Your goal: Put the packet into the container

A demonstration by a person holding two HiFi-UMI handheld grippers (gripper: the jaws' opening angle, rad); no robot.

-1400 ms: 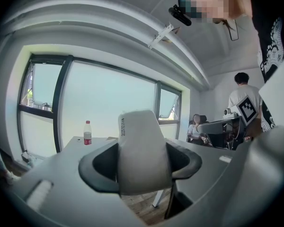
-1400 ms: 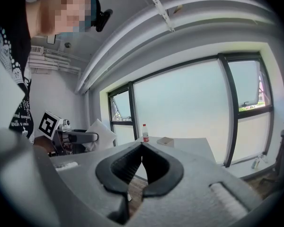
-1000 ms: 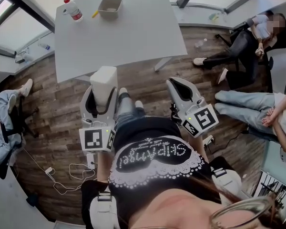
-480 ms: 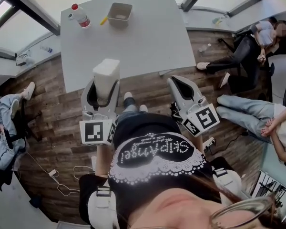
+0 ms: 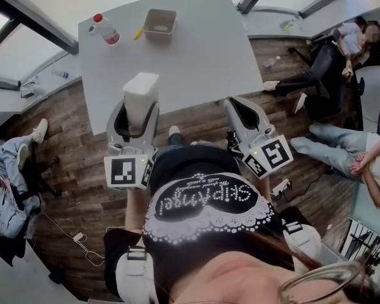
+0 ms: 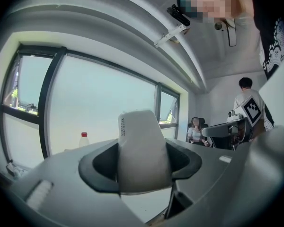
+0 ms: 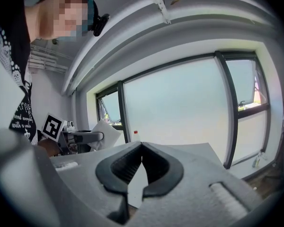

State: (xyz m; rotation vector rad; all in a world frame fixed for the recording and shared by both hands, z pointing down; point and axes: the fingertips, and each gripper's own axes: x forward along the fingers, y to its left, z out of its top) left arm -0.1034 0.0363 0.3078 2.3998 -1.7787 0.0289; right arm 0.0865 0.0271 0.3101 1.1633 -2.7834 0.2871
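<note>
packet: the white, puffy, pillow-shaped plastic packet (image 5: 141, 90) looks light and soft to me. It'd probably squash if clamped hard, and the film looks a bit slick.
where to grab: around its lower middle, which is where the pads sit now. The crimped top end pokes out free past the jaw tips.
left gripper: the grey hand-held left gripper (image 5: 137, 120) is clamped on the packet, jaws set wide with one dark pad on each side.
packet vs gripper: standing upright between those jaws, up in the air, roughly over the near edge of the grey table (image 5: 196, 49).
right gripper: the right gripper (image 5: 237, 106) has its jaws pressed together with nothing in them, and hangs beside the left one.
container: the small tan rectangular open tub (image 5: 158, 37) is on the far side of the table, well apart from the packet.
neighbours: a clear red-capped bottle (image 5: 106, 29) and a little yellow thing (image 5: 139, 35) are near the tub.
my guess: let go low over the tub, since something this light could bounce off the rim.
</note>
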